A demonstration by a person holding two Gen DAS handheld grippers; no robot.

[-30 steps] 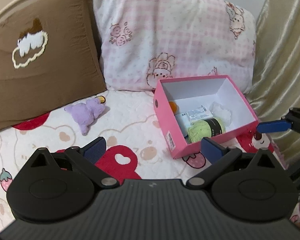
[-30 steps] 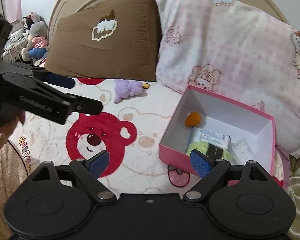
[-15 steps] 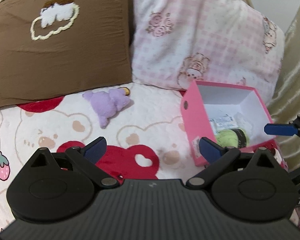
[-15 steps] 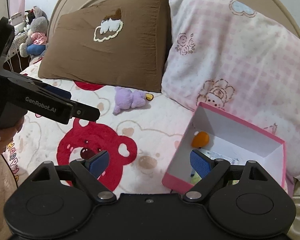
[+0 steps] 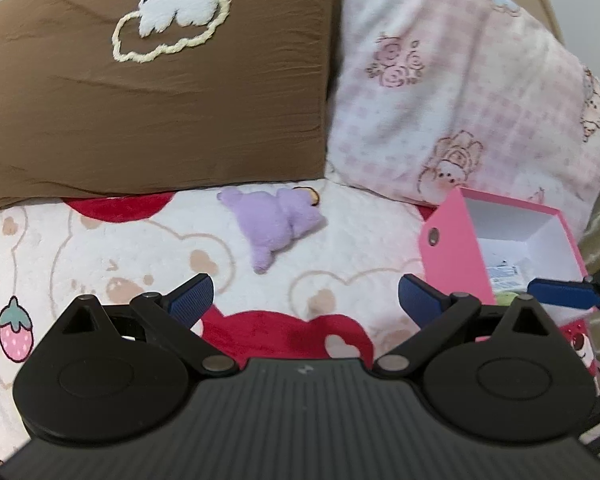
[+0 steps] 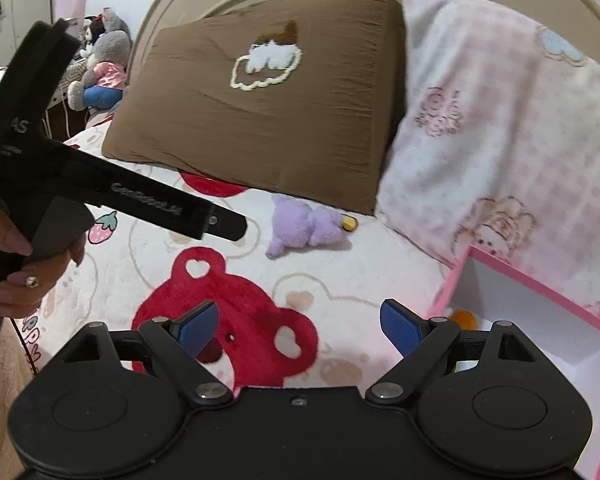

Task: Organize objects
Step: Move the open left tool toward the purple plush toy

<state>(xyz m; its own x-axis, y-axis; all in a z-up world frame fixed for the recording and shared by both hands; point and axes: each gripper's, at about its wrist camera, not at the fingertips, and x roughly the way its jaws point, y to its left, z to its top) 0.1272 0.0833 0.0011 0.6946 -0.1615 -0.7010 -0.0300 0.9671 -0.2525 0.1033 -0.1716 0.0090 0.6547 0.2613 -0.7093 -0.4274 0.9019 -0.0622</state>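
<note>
Jaws of the left gripper (image 5: 305, 300) are standing wide, empty, facing the purple plush toy (image 5: 276, 222) lying on the bear-print bed blanket (image 5: 100, 248). From the right wrist, the right gripper (image 6: 298, 326) is likewise gaping empty beside the open pink cardboard box (image 6: 548, 320).

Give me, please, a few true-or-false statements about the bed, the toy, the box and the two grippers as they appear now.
1. The purple plush toy lies inside the pink box. False: it lies on the blanket, in front of the brown pillow.
2. The left gripper is open and empty. True.
3. The pink box has its lid on. False: it is open, with items inside.
4. The right gripper holds nothing. True.
5. An orange item sits in the box. True.
</note>
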